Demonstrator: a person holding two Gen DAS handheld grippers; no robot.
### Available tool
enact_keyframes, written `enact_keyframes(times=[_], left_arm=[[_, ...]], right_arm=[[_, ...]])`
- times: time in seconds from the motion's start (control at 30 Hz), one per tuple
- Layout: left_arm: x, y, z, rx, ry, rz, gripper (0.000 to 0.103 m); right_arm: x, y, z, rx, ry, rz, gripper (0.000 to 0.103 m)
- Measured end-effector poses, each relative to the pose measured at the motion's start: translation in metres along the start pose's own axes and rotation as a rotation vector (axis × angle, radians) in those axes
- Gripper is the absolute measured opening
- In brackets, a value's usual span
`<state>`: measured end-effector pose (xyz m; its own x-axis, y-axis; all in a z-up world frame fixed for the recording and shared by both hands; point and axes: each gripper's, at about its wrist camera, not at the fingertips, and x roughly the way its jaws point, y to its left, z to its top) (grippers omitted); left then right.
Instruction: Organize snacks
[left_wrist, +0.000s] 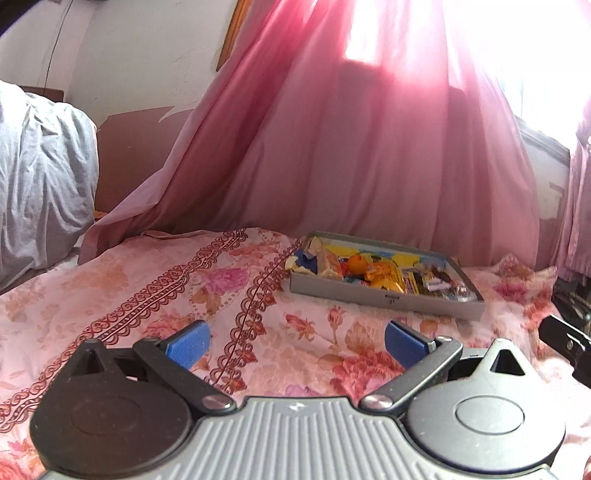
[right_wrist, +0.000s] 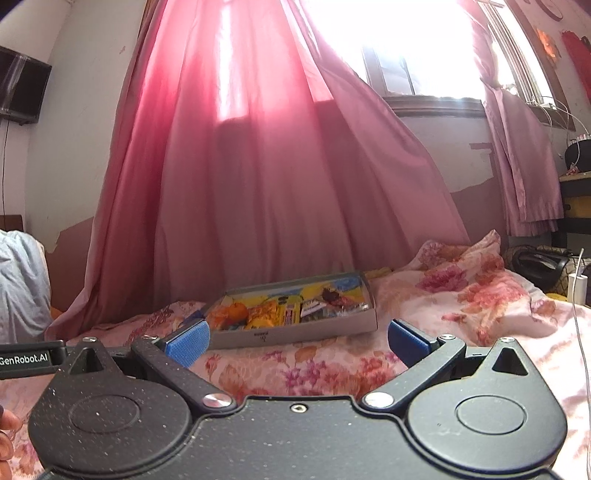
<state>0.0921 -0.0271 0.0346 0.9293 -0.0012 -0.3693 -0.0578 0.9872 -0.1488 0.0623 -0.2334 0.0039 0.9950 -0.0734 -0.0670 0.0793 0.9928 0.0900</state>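
Both tools, left (left_wrist: 297, 345) & right (right_wrist: 297, 343), spread wide w/ nothing held; shallow grey cardboard snack box (left_wrist: 384, 297) on soft floral bed (left_wrist: 147, 295) could tip if nudged.

The bedspread (left_wrist: 155, 295) is pale pink, printed with red, orange and magenta flowers and crossed by bands of dark red scrollwork. On it sits a grey box (left_wrist: 384, 295) whose inner floor is painted yellow and blue; the snacks (left_wrist: 373, 275) inside are mostly yellow and orange, with some blue wrappers and, at the far end, what may be dark brown ones, though they are too small to be sure. The curtain (right_wrist: 236, 177) is rose pink, glowing redder where light comes through. The bedding (left_wrist: 40, 177) heaped at the left is light grey-blue. Both the left gripper (left_wrist: 297, 343) and the right gripper (right_wrist: 298, 342) are black with blue pads (right_wrist: 188, 341).
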Motion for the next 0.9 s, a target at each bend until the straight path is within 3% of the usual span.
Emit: enact_keyframes(times=[0.4,0.57,0.9], left_arm=[[-0.021,0.012,-0.019,0.052,0.003,0.014,0.103],[-0.016,0.025,-0.025,0.018,0.026,0.087,0.103],[-0.006,0.033,-0.032,0.037,0.061,0.128,0.103]], right_arm=[[-0.017,0.017,-0.023,-0.025,0.099,-0.01,0.102],[-0.013,0.02,-0.025,-0.016,0.118,0.004,0.102],[0.003,0.029,-0.034,-0.022,0.184,0.036,0.102]])
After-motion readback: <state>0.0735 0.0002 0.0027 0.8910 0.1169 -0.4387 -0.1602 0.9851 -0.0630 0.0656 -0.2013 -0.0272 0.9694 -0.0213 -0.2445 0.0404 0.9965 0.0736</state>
